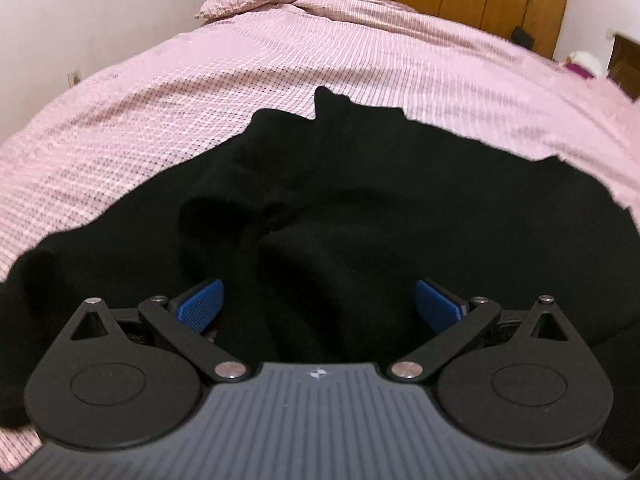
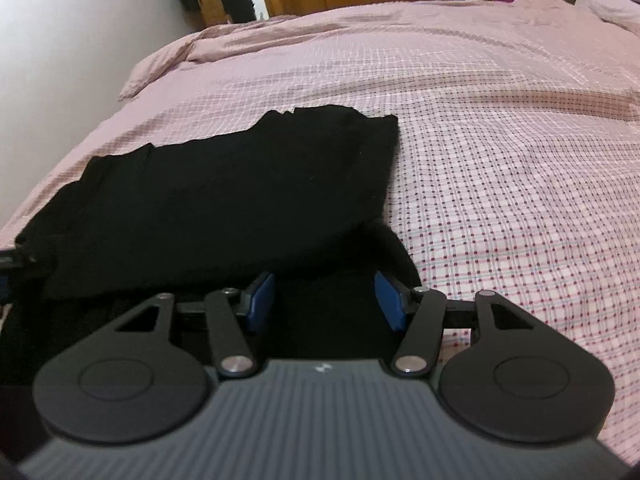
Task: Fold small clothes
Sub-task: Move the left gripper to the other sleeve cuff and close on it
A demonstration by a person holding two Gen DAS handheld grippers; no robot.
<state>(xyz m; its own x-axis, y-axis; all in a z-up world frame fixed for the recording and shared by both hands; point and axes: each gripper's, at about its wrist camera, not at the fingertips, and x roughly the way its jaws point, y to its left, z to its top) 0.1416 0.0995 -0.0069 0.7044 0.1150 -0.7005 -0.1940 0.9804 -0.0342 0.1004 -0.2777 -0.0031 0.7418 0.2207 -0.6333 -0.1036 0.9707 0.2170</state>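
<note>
Both sets of blue pads (image 1: pixel 200 300) stand apart, gripping nothing, left gripper (image 1: pixel 318 300) and right gripper (image 2: pixel 325 300) alike. Black garment (image 2: pixel 240 184) spreads directly ahead and beneath them on the pink bed (image 2: pixel 500 160), long axis running crosswise; the right gripper sits at its near corner.

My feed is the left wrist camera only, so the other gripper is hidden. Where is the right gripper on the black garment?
Observer: The right gripper sits at the black garment's near right corner, pads apart, cloth between them.
Operator: Is the garment's right side flat?
Observer: Mostly; the far part lies flat, ending in a square corner.
Operator: What's beside it on the right?
Observer: Just the pink checked bedspread.
</note>
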